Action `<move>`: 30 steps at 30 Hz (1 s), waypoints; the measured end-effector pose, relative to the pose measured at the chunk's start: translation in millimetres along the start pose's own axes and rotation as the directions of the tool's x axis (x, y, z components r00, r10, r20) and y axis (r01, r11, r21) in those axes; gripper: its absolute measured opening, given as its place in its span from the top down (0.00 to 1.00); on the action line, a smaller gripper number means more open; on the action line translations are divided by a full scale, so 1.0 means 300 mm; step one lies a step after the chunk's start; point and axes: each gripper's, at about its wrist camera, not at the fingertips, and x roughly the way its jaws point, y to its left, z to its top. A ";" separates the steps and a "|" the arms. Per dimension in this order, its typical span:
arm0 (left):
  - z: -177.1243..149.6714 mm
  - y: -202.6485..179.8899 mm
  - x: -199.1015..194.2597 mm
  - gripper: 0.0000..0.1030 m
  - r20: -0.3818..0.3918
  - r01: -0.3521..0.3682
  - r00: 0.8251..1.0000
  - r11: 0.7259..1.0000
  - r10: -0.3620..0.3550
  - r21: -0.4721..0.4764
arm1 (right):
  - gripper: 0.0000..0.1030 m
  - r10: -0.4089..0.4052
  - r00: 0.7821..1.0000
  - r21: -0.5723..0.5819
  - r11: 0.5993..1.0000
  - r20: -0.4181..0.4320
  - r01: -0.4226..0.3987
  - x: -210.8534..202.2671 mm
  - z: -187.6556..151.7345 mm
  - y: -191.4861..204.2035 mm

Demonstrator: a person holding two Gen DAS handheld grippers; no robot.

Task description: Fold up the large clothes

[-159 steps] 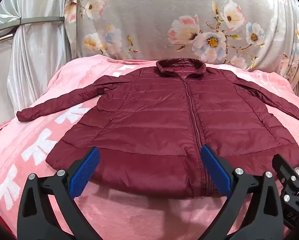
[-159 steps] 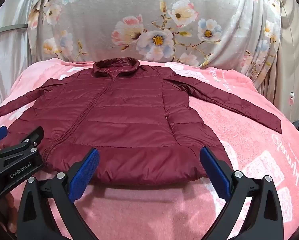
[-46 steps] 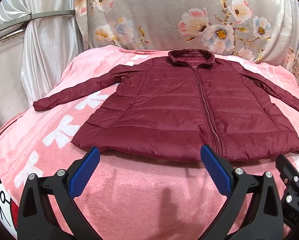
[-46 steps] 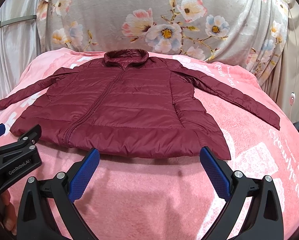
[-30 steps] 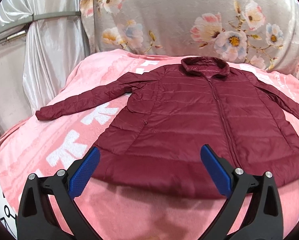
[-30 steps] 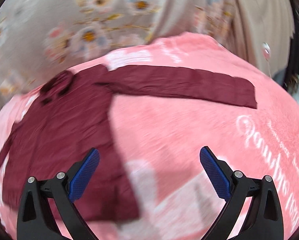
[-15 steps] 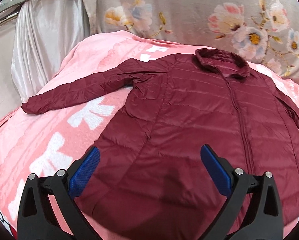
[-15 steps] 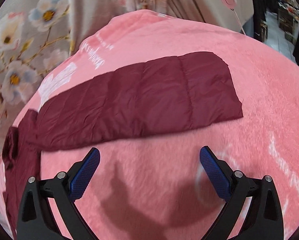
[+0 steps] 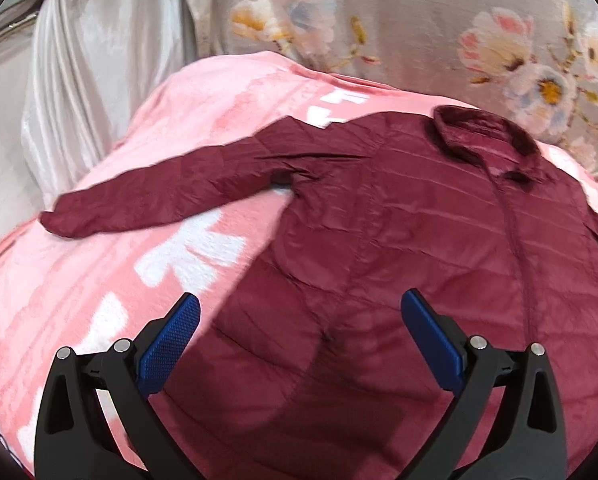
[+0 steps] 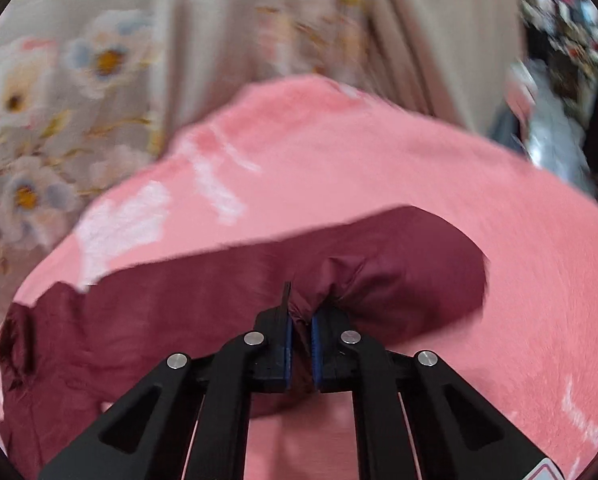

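Maroon quilted nylon fills most of what lies ahead of the left gripper (image 9: 299, 328): a puffer jacket (image 9: 399, 240) spread flat, front side up, on a pink fleece blanket (image 9: 99, 280) with white lettering. Off to the left of those jaws, one sleeve (image 9: 159, 196) runs out over the blanket, its cuff well apart from the jacket body. The left blue pad (image 9: 171, 340) hangs over the jacket's side edge where it meets the pink, and the right pad sits over the quilted front; between them lies the lower body of the garment. The jaws stand wide and hold nothing. Straight ahead and a little right of them, the zip line climbs to the stand-up collar (image 9: 487, 136) at the far end. Beyond the blanket hangs a grey floral curtain (image 9: 419, 20), with a pale satin drape (image 9: 99, 60) to its left.

Over on the right side, the right gripper (image 10: 300, 322) has its jaws nearly together, pinched on the jacket's other sleeve (image 10: 379, 280). The maroon fabric bunches up into a puckered ridge right at the blue pads, and the rounded cuff end lies just beyond and to the right of the jaws on the pink blanket. To the left of the jaws the sleeve runs back toward the jacket body. This view is blurred, so finer detail is hard to make out.
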 end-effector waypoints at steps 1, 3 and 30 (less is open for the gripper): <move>0.007 0.004 0.007 0.05 0.005 -0.032 0.999 0.999 0.032 0.010 | 0.93 0.039 0.999 -0.044 0.998 0.019 -0.038 -0.032 0.012 0.075; 0.019 0.007 0.019 0.05 0.016 -0.090 0.996 0.995 0.089 0.034 | 0.93 0.147 0.988 -0.167 0.976 0.051 -0.137 -0.113 0.016 0.283; 0.016 0.179 0.108 0.05 -0.059 0.024 0.998 0.997 -0.029 -0.070 | 0.57 0.436 0.746 -0.681 0.331 -0.504 -0.654 -0.354 -0.998 1.354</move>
